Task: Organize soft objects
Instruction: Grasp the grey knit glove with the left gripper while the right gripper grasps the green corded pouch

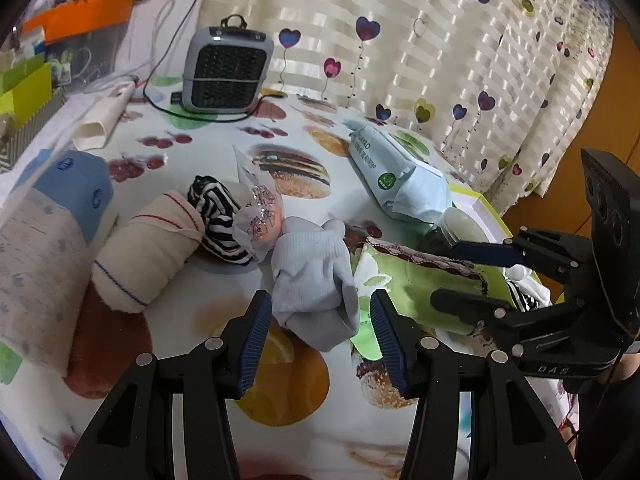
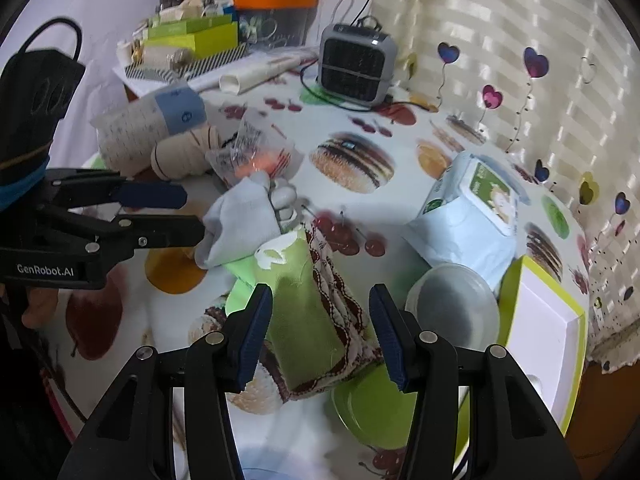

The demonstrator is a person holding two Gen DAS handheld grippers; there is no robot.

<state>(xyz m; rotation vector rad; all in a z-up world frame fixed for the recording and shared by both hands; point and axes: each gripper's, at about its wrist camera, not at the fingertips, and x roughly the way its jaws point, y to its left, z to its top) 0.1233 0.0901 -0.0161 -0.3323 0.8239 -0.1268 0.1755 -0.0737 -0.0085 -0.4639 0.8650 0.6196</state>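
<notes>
Two hand-held tongs above a counter [image 1: 224, 432] covered with a fruit-and-cake print cloth.

Left tongs [image 1: 320, 336]: jaws apart, pads pressing on nothing. A pale grey sock [image 1: 316, 280] lies crumpled on the cloth between and just beyond the fingertips; whether the pads touch it cannot be told.

Right tongs [image 2: 320, 332]: jaws apart, straddling a folded green towel with brown scalloped trim [image 2: 316, 312]. The towel lies in the gap, with space visible at the right pad; no grip is seen. In the left wrist view the right tongs enter from 3 o'clock, over the same towel.

Soft items, left wrist view: at 9 o'clock of the sock, a rolled cream cloth with red and blue stripes [image 1: 148, 252]; beyond it at 9 o'clock, a larger rolled printed cloth with a blue band [image 1: 52, 232]. At 11 o'clock of the sock, a black-and-white striped bundle [image 1: 220, 216], with a crinkled clear packet holding something orange [image 1: 260, 216] touching it.

Other items: a pale blue wipes pack [image 1: 396, 176] at 1 o'clock of the sock; a grey fan heater [image 1: 228, 72] at 12 o'clock, by the heart-print curtain [image 1: 440, 40]. In the right wrist view, a translucent lid [image 2: 452, 304], a green plate [image 2: 372, 412] and a green-edged white box [image 2: 548, 320] lie at 3 to 5 o'clock of the towel.
</notes>
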